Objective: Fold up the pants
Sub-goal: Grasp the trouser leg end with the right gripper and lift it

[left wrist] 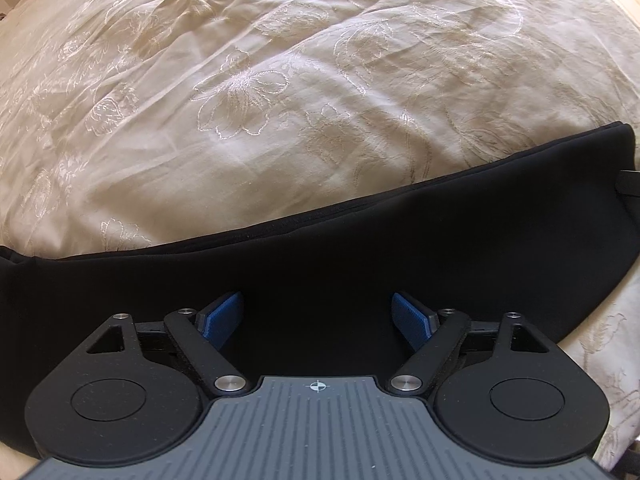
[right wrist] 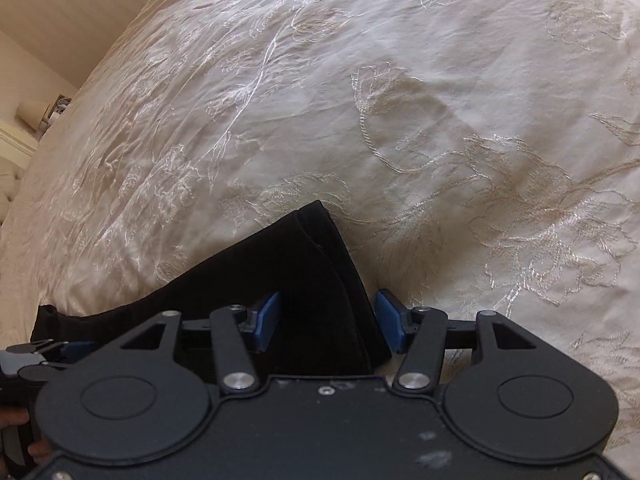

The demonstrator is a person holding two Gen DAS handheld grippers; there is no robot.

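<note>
Pointing down, my left tongs (left wrist: 318,316) stood spread over the black pants (left wrist: 340,248), pinching nothing. My right tongs (right wrist: 326,322) gaped around the pants' end without pressing it. The pants lay flat on the cream embroidered bedspread (left wrist: 280,80) stretching beyond.

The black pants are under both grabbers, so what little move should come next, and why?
Probably close the right gripper on the pants. Its blue fingers stand apart with the end of the pants between them, gripping nothing yet. The left gripper is open over the flat cloth on the bedspread, so a fold likely needs a hold first.
</note>
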